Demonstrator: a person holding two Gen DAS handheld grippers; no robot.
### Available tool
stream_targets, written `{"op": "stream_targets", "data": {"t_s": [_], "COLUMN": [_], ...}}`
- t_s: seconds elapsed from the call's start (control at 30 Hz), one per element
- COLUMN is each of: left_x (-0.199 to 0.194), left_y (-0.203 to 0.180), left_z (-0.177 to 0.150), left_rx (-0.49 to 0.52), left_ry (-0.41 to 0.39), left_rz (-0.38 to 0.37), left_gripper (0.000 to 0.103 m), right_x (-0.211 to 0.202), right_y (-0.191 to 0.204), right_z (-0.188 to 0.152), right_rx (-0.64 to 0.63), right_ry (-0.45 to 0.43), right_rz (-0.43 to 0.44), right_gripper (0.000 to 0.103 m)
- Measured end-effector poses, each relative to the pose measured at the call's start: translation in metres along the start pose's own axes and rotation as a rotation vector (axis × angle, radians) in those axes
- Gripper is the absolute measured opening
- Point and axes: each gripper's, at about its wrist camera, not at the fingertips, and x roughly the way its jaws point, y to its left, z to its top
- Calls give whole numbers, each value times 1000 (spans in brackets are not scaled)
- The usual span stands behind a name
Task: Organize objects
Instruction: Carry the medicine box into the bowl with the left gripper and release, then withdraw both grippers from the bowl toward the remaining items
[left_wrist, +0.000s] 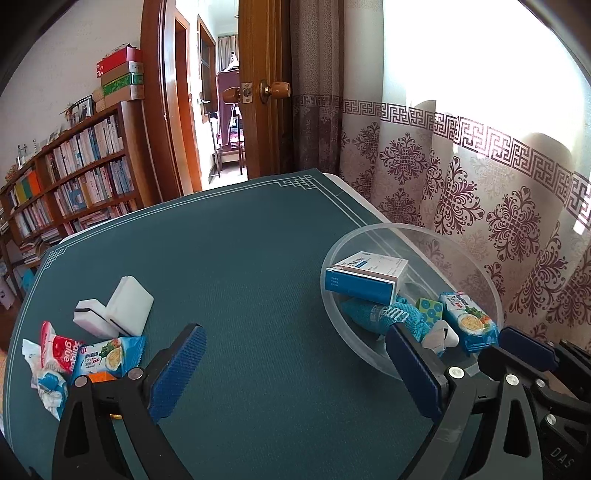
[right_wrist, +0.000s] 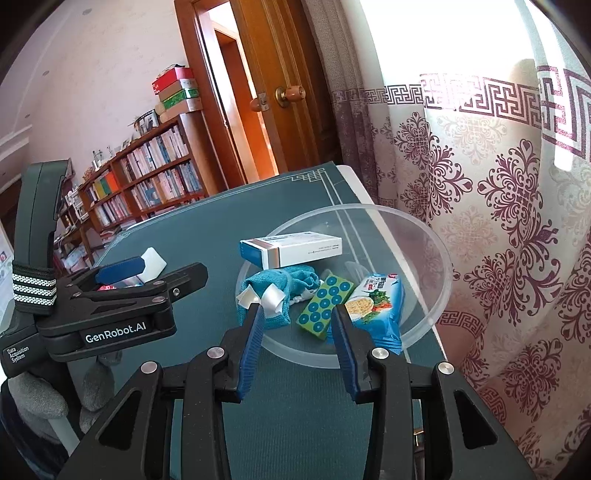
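Observation:
A clear plastic bowl (left_wrist: 491, 291) (right_wrist: 439, 251) stands at the table's right side. It holds a blue-white box (left_wrist: 365, 277) (right_wrist: 291, 249), a teal cloth (left_wrist: 384, 314) (right_wrist: 280, 288), a green dotted block (left_wrist: 430, 309) (right_wrist: 327, 304) and a noodle packet (left_wrist: 467, 321) (right_wrist: 376, 301). On the left lie two white sponges (left_wrist: 118, 310), a red glue packet (left_wrist: 61, 350), a noodle packet (left_wrist: 109, 354) and white wrappers (left_wrist: 48, 387). My left gripper (left_wrist: 295, 365) is open and empty above the mat. My right gripper (right_wrist: 299, 332) is open and empty at the bowl's near rim; it also shows in the left wrist view (left_wrist: 524, 343).
A dark green mat (left_wrist: 240, 258) covers the table. A patterned curtain (left_wrist: 480, 184) hangs close on the right. A bookshelf (left_wrist: 74, 177) and an open wooden door (left_wrist: 258, 85) stand beyond the table's far edge.

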Motion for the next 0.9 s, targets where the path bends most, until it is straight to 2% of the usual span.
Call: {"op": "stream_targets", "data": {"t_s": [0.2, 0.33, 0.9], "left_x": [-9, -15, -37], "left_y": [17, 30, 91], "left_z": [-10, -17, -43], "left_rx": [-20, -42, -133], "left_ry": [-1, -3, -15], "left_rz": [50, 67, 138], "left_gripper": [100, 100, 101], "right_x": [1, 2, 24], "right_y": [16, 27, 88], "right_z": [-5, -8, -26], "right_rx": [-18, -25, -74], "right_ry": [19, 29, 104], "right_rz": [16, 32, 85], "right_gripper": [41, 46, 46]}}
